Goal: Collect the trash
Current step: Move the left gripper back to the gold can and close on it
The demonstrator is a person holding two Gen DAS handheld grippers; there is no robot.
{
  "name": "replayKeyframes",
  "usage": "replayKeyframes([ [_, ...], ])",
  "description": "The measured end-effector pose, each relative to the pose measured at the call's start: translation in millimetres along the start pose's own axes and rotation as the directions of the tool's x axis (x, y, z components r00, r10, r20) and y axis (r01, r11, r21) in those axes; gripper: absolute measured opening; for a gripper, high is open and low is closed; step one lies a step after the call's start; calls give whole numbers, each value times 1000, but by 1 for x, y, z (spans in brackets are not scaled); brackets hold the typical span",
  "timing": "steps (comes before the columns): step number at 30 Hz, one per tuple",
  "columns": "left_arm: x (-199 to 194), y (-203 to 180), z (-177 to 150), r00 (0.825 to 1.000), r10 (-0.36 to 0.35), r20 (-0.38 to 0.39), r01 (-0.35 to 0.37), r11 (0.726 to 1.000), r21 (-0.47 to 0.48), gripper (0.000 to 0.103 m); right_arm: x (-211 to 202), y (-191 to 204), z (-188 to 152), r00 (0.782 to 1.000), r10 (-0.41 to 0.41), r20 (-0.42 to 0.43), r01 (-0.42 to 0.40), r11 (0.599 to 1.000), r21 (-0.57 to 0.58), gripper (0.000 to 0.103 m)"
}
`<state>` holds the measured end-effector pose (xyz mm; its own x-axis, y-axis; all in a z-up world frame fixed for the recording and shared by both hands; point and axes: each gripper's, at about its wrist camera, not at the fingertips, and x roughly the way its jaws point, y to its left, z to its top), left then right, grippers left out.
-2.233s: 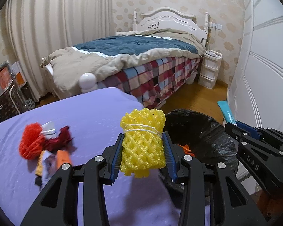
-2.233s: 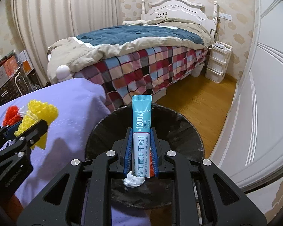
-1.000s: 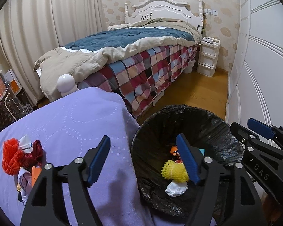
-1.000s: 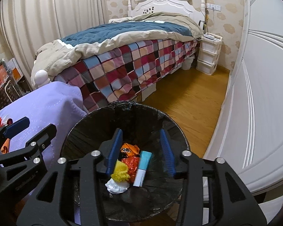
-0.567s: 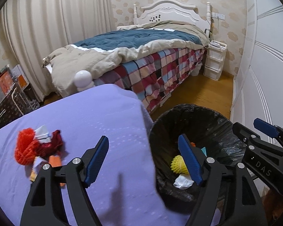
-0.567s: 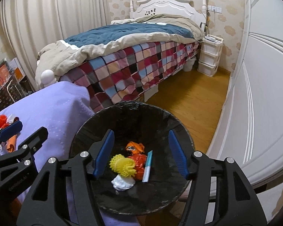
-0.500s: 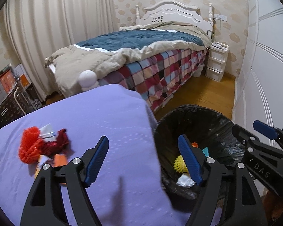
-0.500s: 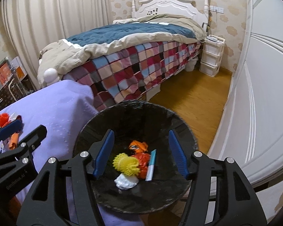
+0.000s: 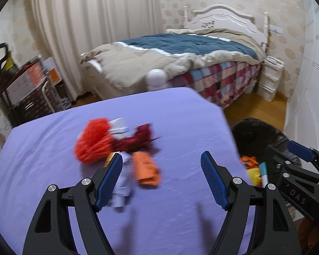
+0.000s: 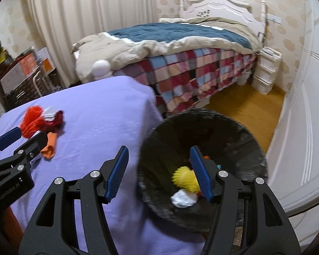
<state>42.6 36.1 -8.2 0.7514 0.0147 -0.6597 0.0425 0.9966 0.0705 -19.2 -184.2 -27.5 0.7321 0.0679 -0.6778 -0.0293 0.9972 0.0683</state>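
Note:
A pile of trash lies on the purple-covered table [image 9: 53, 148]: an orange-red foam net [image 9: 92, 141], a dark red wrapper [image 9: 136, 139], an orange packet [image 9: 146, 171] and white paper [image 9: 120, 125]. My left gripper [image 9: 161, 180] is open and empty, just in front of the pile. The black-lined trash bin [image 10: 229, 131] stands beside the table's right edge and holds a yellow foam net [image 10: 184, 179], white paper [image 10: 182, 198] and orange wrappers [image 9: 248, 161]. My right gripper [image 10: 158, 174] is open and empty over the bin's left rim. The pile also shows in the right wrist view [image 10: 40, 121].
A bed with a plaid cover [image 10: 191, 70] stands behind the table and bin. A white wardrobe door [image 10: 308, 106] is at the right. White drawers [image 10: 264, 74] stand by the bed. A rack with boxes [image 9: 25, 91] is at the far left.
Both grippers let go of their trash into the bin, the yellow net and the blue sachet, and opened. Both have since swung left toward the table, the left one nearing the pile.

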Motion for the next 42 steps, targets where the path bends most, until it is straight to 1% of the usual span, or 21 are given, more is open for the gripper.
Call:
replayKeyframes([
  [4,1,32,-7,999,50,-16,-51,998,-38,74,3,24,1,999,33,-7,-33,999,-33,59],
  [9,3,63,-17,995,89,-39,-92,993,-79,74,6,54,1,997,71,-21,-72,994,-81,59],
  [14,7,86,-25,992,109,-64,-115,987,-113,74,10,75,1,995,95,-32,-98,989,-114,59],
  [17,11,91,-26,992,101,-71,-109,987,-122,74,12,82,0,994,99,-39,-103,987,-124,59],
  [20,16,89,-25,992,98,-76,-106,988,-111,74,13,84,-1,994,98,-43,-102,987,-125,59],
  [25,31,87,-21,993,58,-99,-69,992,-106,74,13,85,-1,994,94,-47,-99,988,-122,59],
  [31,42,82,-20,992,32,-124,-44,995,-93,73,15,84,-2,994,95,-49,-101,987,-121,59],
  [34,47,79,-20,991,23,-131,-34,996,-85,66,16,83,-3,994,96,-51,-101,987,-121,59],
  [35,47,79,-20,991,18,-133,-29,996,-85,59,16,83,-3,994,96,-51,-102,987,-121,59],
  [36,48,79,-20,991,6,-135,-17,996,-86,56,16,83,-2,994,96,-51,-101,987,-122,59],
  [39,51,76,-20,989,-19,-146,8,997,-73,41,19,84,-6,994,97,-54,-103,987,-124,59],
  [41,52,74,-22,987,-40,-155,30,997,-69,26,20,84,-7,994,97,-56,-103,987,-124,59],
  [42,52,74,-23,987,-52,-154,41,997,-71,26,20,84,-8,994,96,-56,-103,987,-124,59],
])
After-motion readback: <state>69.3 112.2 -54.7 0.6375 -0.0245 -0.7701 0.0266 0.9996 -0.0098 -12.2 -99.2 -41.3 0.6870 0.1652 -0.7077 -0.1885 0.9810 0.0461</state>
